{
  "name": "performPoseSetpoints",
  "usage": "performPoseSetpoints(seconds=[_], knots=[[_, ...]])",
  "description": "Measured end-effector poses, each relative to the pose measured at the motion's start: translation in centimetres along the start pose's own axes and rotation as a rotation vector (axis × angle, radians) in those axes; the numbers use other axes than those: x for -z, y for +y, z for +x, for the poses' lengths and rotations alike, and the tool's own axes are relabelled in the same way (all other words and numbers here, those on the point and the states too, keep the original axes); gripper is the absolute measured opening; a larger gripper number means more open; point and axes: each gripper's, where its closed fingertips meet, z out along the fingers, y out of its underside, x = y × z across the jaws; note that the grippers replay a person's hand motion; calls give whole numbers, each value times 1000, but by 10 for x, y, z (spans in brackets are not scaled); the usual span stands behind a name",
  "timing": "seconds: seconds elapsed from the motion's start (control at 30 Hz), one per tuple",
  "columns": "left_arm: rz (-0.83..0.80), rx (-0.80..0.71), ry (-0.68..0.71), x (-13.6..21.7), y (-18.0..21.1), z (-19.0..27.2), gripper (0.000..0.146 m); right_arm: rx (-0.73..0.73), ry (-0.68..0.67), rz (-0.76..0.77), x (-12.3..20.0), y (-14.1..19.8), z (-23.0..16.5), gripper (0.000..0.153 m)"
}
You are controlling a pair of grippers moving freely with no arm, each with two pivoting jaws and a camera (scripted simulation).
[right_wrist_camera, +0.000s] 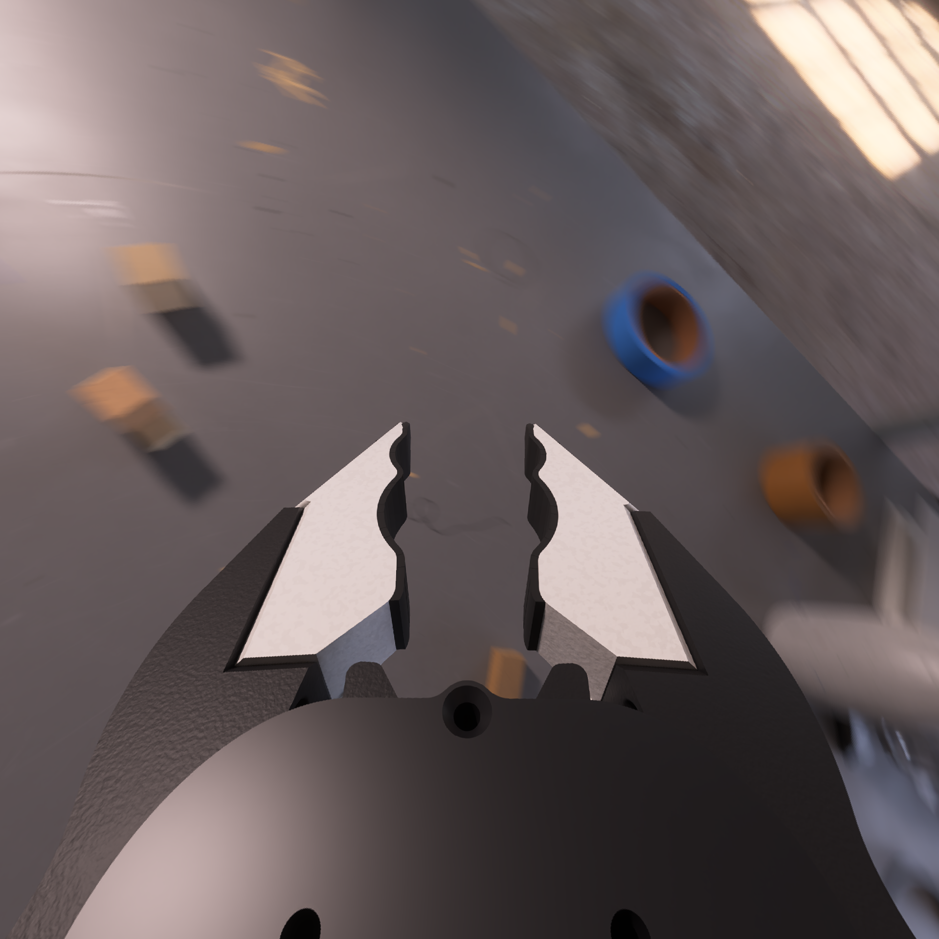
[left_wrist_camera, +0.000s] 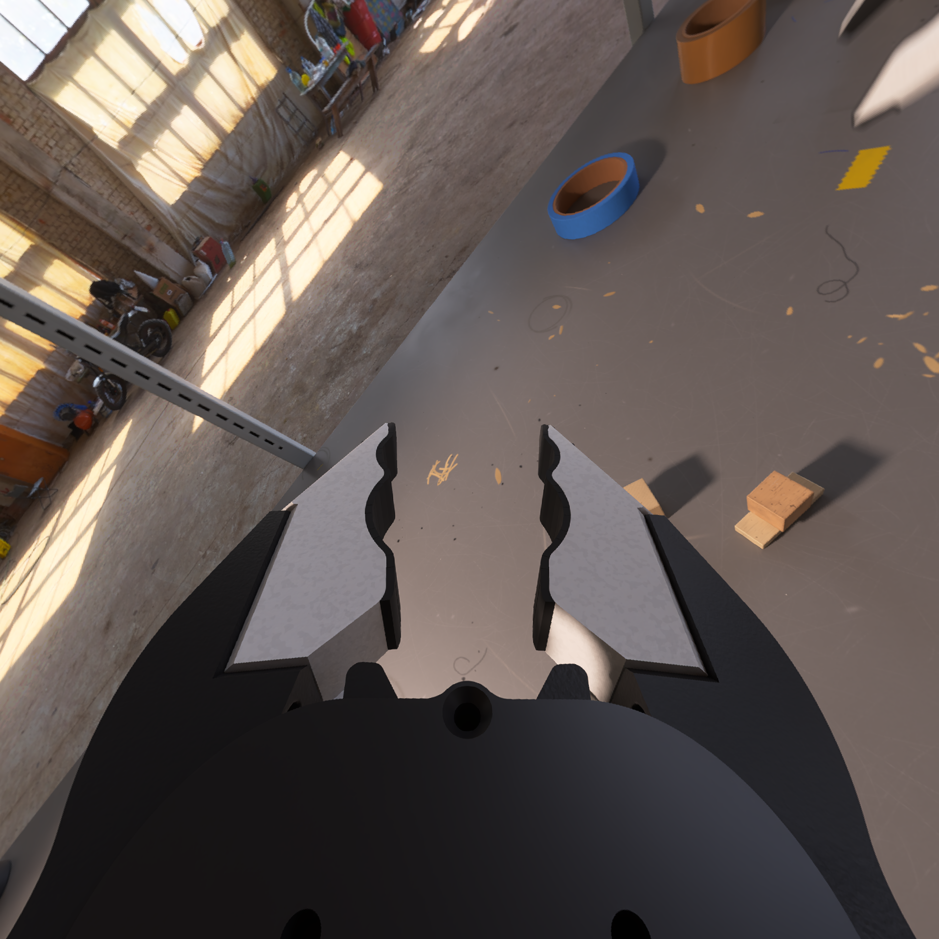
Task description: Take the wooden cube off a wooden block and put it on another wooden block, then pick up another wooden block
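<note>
In the left wrist view, a wooden cube [left_wrist_camera: 776, 497] sits on a pale flat wooden block [left_wrist_camera: 756, 532] on the grey table, to the right of my left gripper [left_wrist_camera: 467, 432]. The left gripper is open and empty above the table. Another wooden block [left_wrist_camera: 643, 495] shows partly behind its right finger. The right wrist view is blurred. My right gripper [right_wrist_camera: 467, 432] is open and empty. Two wooden pieces [right_wrist_camera: 119, 401] [right_wrist_camera: 150, 269] lie to its left, and a third [right_wrist_camera: 503, 670] shows between the finger bases. Which one carries the cube I cannot tell there.
A blue tape roll [left_wrist_camera: 594, 195] [right_wrist_camera: 658, 330] and an orange tape roll [left_wrist_camera: 719, 40] [right_wrist_camera: 810, 485] lie near the table's edge [left_wrist_camera: 457, 284]. The other gripper's pale fingers [left_wrist_camera: 889, 81] show at the top right. A yellow patch [left_wrist_camera: 864, 167] and wood chips mark the table.
</note>
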Motion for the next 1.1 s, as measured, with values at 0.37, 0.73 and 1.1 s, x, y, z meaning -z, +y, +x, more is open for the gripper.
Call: performPoseSetpoints(seconds=[0.37, 0.73, 1.1], knots=[[28, 89, -47, 16, 5, -34, 56, 581, -604, -188, -72, 21, -203, 45], [30, 79, -42, 16, 4, -34, 56, 600, -542, -230, -82, 24, -202, 28], [30, 83, -44, 17, 4, -34, 56, 62, -191, -116, 40, 52, -12, 28]])
